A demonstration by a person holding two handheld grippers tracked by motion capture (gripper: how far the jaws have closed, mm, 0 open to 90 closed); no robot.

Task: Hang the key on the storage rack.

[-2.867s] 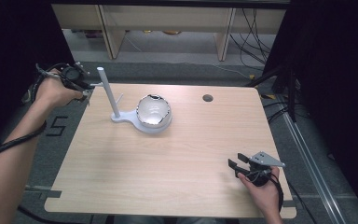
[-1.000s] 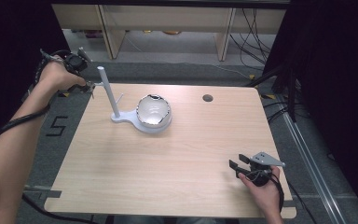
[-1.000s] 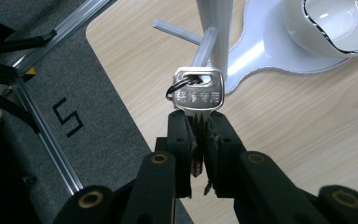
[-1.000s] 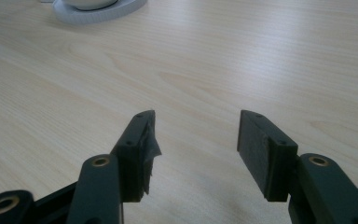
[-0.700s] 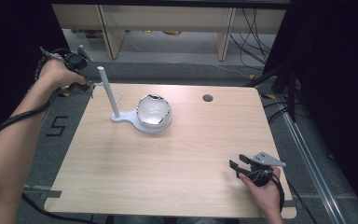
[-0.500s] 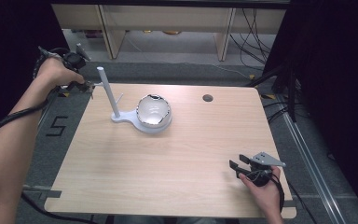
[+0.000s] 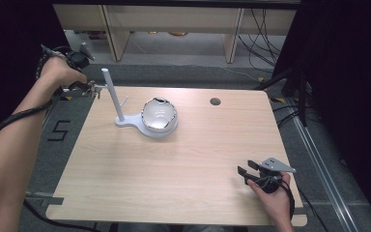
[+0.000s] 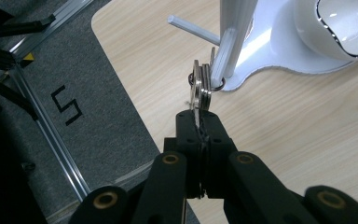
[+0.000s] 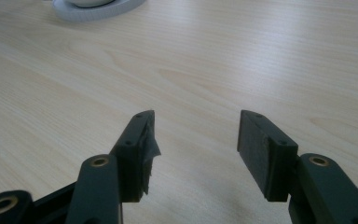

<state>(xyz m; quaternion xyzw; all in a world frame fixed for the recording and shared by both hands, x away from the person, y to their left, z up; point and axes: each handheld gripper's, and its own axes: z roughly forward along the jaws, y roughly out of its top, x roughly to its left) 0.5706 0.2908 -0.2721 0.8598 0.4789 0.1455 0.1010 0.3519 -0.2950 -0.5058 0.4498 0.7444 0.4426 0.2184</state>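
Two grippers: the left gripper (image 8: 200,122), upper left, has just clenched on keys (image 8: 200,86); the right gripper (image 9: 193,140), lower right, gapes empty.

Lab workspace, wooden table (image 7: 183,183), loose cables (image 7: 265,29), numbered floor marking (image 7: 59,130)

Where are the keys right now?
In the left gripper view, the keys are pinched in the left gripper, beside the white stand's post at the table's far-left corner.
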